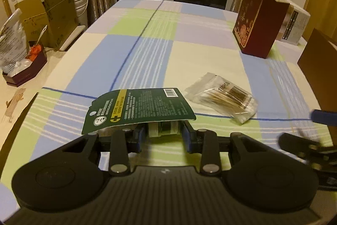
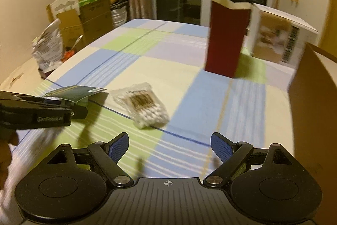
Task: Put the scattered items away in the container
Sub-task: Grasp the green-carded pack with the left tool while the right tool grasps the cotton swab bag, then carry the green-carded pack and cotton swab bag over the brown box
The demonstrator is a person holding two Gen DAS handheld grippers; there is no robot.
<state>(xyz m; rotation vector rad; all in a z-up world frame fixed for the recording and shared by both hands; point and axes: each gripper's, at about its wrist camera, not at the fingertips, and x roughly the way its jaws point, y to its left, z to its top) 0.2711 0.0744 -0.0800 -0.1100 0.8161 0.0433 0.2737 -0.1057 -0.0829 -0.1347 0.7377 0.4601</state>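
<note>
My left gripper [image 1: 163,132] is shut on a small packet with a dark green card backing [image 1: 139,110], held just above the checked tablecloth; it also shows in the right wrist view [image 2: 78,93]. A clear bag of cotton swabs [image 1: 223,96] lies on the cloth just ahead and right of it, also in the right wrist view [image 2: 143,103]. My right gripper [image 2: 170,144] is open and empty, a little short of the swab bag. A brown cardboard box [image 2: 311,111] stands at the right edge, its inside hidden.
A tall dark red box [image 1: 259,24] stands at the far right of the table, with a white carton [image 2: 282,39] behind it. Cardboard boxes and bags [image 1: 42,14] crowd the left beyond the table edge. The table [image 1: 160,39] has a checked cloth.
</note>
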